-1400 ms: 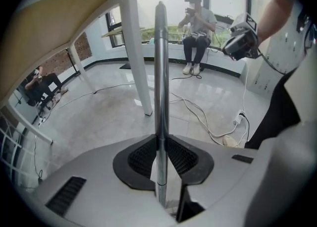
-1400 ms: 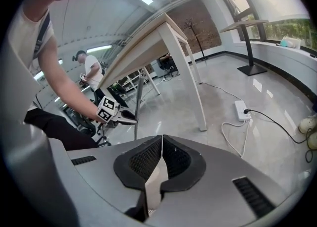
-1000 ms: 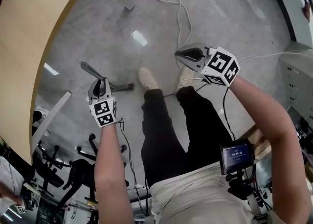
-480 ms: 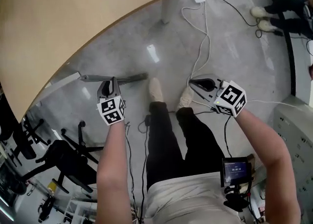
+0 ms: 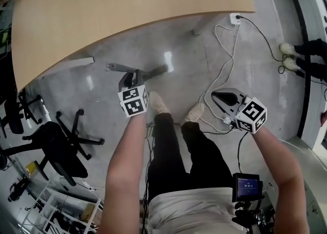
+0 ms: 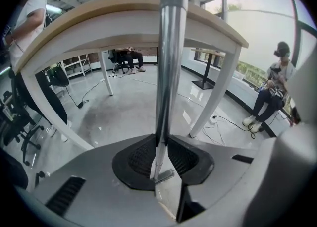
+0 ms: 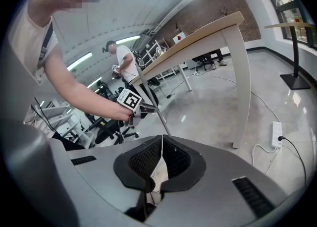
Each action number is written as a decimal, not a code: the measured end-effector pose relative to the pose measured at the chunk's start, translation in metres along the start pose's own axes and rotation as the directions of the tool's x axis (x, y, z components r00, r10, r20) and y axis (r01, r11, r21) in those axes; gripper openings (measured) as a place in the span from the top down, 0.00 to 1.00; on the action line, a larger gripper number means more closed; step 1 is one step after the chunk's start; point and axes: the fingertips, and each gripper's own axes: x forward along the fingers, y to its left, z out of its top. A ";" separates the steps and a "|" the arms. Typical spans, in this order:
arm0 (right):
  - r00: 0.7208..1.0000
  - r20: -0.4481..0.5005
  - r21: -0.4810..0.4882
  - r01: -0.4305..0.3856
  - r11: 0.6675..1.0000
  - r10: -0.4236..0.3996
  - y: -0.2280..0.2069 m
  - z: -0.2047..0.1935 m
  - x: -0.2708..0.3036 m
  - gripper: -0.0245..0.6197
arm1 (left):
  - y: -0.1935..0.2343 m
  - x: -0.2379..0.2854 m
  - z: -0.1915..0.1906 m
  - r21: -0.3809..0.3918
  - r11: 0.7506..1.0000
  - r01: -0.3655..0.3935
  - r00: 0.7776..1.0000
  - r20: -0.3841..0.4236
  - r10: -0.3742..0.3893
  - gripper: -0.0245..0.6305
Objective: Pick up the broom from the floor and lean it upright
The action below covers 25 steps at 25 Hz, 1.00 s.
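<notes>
The broom (image 5: 120, 67) is off the floor, a grey metal handle with a small brush head. My left gripper (image 5: 133, 78) is shut on the handle just in front of the table edge. In the left gripper view the handle (image 6: 167, 62) runs upright between the jaws of my left gripper (image 6: 163, 141), and the brush head (image 6: 166, 175) shows small below. My right gripper (image 5: 214, 95) hangs apart over the floor by the person's right shoe, shut with nothing in it. The right gripper view shows its jaws meeting, and the left gripper (image 7: 142, 109) clamped on the slanted handle (image 7: 148, 93).
A wooden-topped table (image 5: 127, 8) with white legs (image 6: 220, 92) stands ahead. A power strip (image 5: 236, 18) and white cable (image 5: 219, 69) lie on the floor at right. A black office chair (image 5: 56, 141) stands at left. Another person's feet (image 5: 288, 56) are at far right.
The left gripper has carried the broom toward the table edge and rolled it, so the handle stands more upright. The right gripper has drifted to the right. The view has swung toward the table.
</notes>
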 end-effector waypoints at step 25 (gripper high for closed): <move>1.000 -0.006 0.044 0.011 0.999 -0.011 0.007 0.015 0.022 0.93 | -0.022 0.038 0.032 -0.018 0.998 0.060 0.997 -0.056 -0.061 0.85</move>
